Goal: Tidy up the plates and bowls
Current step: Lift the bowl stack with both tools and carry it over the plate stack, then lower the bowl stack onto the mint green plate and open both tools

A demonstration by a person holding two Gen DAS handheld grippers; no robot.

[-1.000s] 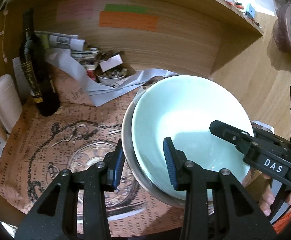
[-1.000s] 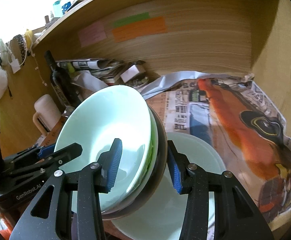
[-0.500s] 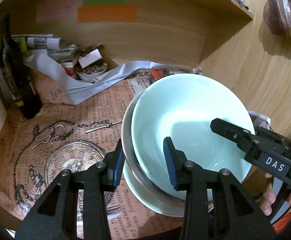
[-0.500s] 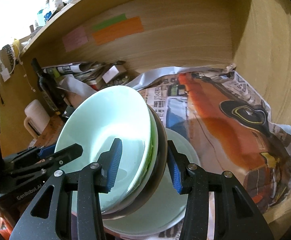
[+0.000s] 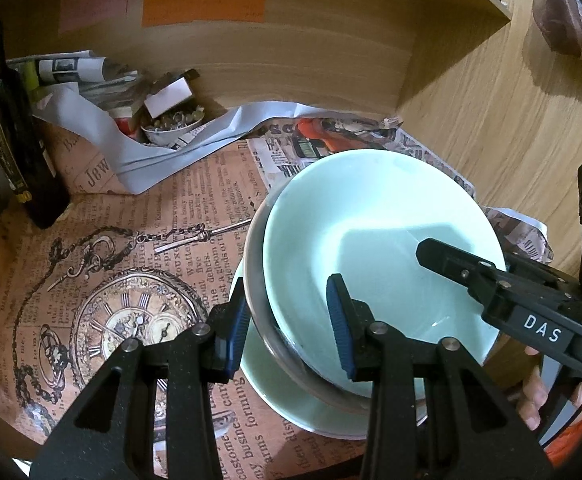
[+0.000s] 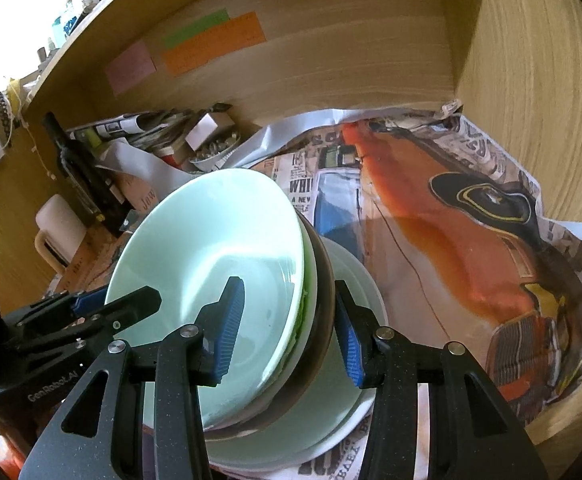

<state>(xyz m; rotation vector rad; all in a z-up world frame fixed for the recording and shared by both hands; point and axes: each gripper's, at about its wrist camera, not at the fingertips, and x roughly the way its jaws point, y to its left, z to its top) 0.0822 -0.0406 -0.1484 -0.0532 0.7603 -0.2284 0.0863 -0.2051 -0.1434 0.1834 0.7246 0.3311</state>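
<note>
Left gripper point(image 5: 289, 322) and right gripper point(image 6: 289, 330) each pinch opposite rims of the nested bowls point(image 6: 211, 264), held tilted above a plate point(image 6: 355, 276); uneven grip risks slippage.

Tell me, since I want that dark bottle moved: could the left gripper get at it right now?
Probably not: the left gripper is shut on the stacked bowls, shared with the right gripper. The path to the dark bottle looks clear otherwise.
</note>
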